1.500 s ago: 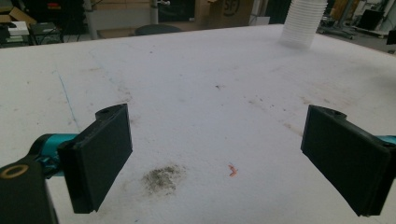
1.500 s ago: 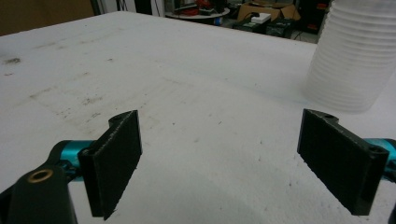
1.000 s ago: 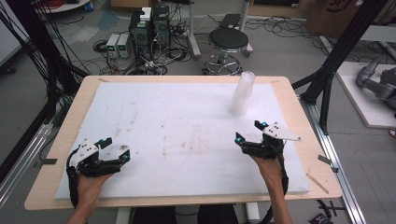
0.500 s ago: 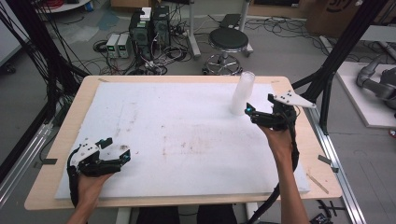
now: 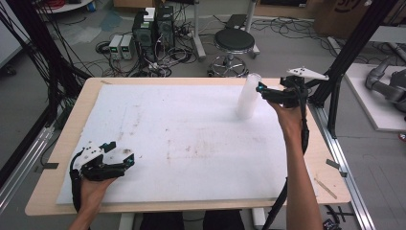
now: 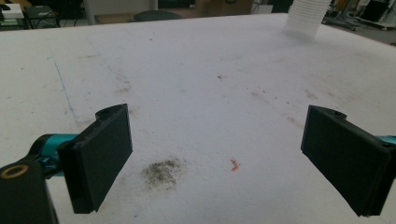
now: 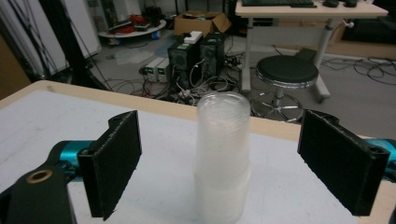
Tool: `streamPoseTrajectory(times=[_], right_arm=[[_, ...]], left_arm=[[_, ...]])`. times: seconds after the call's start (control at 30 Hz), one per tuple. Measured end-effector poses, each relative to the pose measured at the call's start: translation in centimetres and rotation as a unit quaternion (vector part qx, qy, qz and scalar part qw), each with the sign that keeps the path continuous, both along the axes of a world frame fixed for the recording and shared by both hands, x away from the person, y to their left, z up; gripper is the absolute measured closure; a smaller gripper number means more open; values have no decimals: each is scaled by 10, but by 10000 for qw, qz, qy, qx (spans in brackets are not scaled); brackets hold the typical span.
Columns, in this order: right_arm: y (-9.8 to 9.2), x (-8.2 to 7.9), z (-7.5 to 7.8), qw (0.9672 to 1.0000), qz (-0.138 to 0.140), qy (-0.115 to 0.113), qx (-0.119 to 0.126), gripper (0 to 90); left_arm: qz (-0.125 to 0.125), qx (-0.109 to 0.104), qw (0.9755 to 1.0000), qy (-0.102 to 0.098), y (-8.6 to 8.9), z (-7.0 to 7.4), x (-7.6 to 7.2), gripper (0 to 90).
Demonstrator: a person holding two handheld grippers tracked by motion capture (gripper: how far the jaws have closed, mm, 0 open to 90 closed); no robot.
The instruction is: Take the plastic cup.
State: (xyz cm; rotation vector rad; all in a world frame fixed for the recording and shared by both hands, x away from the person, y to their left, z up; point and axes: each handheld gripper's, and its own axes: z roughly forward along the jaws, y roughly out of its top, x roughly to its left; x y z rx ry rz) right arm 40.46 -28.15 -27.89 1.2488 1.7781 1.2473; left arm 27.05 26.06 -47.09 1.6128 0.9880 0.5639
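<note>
Seen from above: a cup stack (image 5: 249,97) standing upright at the far right of a white mat (image 5: 191,143), on a wooden table (image 5: 325,158). Right gripper (image 5: 262,91) raised at the stack's upper part, just to its right, jaws wide apart and gripping nothing; no contact visible. From the right gripper view: cups (image 7: 223,158) centred between the two black pads (image 7: 114,161), with clear gaps on both sides. Beyond the table edge, a black stool (image 7: 287,72) and computer towers (image 7: 198,58) amid floor cables. Left gripper (image 5: 125,158) low over the near left corner of the mat, well apart from the stack, jaws likewise spread and empty. From the left gripper view: stained mat between the pads, a dark smudge (image 6: 161,170) and a small orange scrap (image 6: 234,164) close ahead, stack base far off at upper right.
</note>
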Motion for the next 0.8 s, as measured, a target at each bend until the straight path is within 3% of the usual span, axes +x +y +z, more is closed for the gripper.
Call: streamPoseTrajectory(times=[0.17,0.3,0.33,0.37,0.5,0.67,0.77,0.8], right_arm=[[-2,15,8,9999,-151,80,-17,136],[3,40,14,9994,-237,218,-130,136],[3,40,14,9994,-237,218,-130,136],[6,49,15,9989,-240,362,-185,136],[12,63,20,9987,-260,373,-246,136],[14,76,18,9976,-323,525,-307,136],[17,85,8,9951,-374,821,-392,136],[17,85,8,9951,-374,821,-392,136]], left_arm=[[2,10,10000,31,0,0,1,87],[26,14,10000,75,-1,0,1,87],[26,14,10000,75,-1,0,1,87],[32,16,10000,77,-1,0,1,87],[49,64,10000,30,-2,0,1,87],[32,68,10000,62,-2,0,1,87],[23,85,9999,76,-2,0,1,87],[23,85,9999,76,-2,0,1,87]])
